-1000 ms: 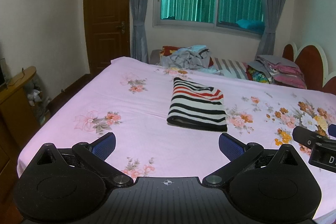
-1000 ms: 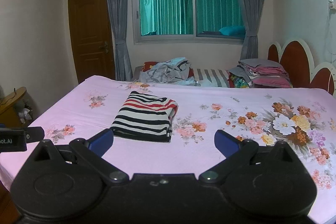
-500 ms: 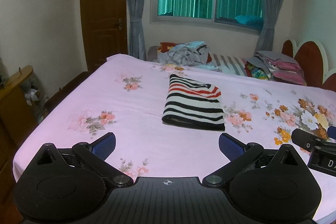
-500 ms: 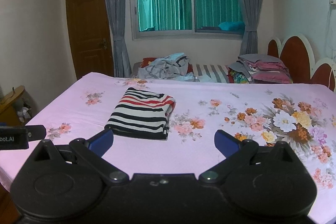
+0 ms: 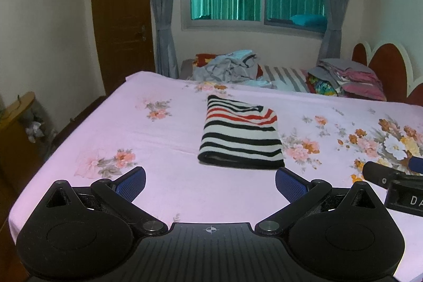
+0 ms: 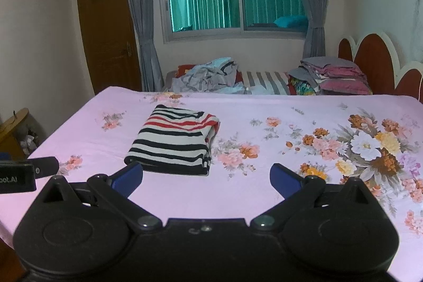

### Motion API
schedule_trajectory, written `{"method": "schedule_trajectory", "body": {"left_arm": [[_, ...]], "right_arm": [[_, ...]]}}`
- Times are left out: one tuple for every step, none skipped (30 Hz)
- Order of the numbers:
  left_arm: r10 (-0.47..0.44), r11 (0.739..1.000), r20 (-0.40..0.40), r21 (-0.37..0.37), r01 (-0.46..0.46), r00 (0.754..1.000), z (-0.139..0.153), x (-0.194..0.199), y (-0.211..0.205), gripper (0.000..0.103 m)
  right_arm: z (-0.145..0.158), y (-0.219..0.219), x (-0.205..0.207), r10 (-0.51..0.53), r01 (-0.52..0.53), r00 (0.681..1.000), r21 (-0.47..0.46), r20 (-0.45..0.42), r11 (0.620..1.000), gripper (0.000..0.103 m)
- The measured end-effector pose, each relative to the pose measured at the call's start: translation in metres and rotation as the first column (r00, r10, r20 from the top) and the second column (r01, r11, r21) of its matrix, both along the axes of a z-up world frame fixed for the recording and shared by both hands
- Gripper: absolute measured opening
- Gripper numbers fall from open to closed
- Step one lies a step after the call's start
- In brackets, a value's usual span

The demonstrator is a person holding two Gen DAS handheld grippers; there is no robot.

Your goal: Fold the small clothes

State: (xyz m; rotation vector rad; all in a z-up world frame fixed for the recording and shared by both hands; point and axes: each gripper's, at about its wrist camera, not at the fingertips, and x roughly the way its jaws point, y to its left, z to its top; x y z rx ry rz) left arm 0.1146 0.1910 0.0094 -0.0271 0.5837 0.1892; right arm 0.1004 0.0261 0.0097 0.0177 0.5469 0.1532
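Note:
A folded striped garment (image 5: 242, 135), black, white and red, lies flat on the pink floral bed sheet (image 5: 158, 149). It also shows in the right wrist view (image 6: 177, 143). My left gripper (image 5: 210, 183) is open and empty, just short of the garment's near edge. My right gripper (image 6: 206, 176) is open and empty, near the garment's near right corner. The right gripper's body shows at the left wrist view's right edge (image 5: 391, 181). The left gripper's body shows at the right wrist view's left edge (image 6: 23, 172).
A heap of unfolded clothes (image 5: 227, 66) and a stack of folded bedding (image 5: 349, 78) lie beyond the bed's far edge. A red headboard (image 5: 386, 65) stands at the right. A wooden door (image 5: 119, 17) and a cabinet (image 5: 15, 118) are at the left.
Both grippers have tilted and moved slightly, so the garment sits a little lower and nearer in both views. Both stay open and empty. The garment has not moved.

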Motion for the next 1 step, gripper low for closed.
{"method": "schedule_trajectory", "body": {"left_arm": [[-0.002,1.000,-0.009,-0.005,0.002,1.000,-0.0030,0.0076,0.0007,0.103]], "right_arm": [[-0.0024,-0.0007,0.0046,-0.002,0.002,1.000,-0.002,-0.005,1.000,0.103]]}}
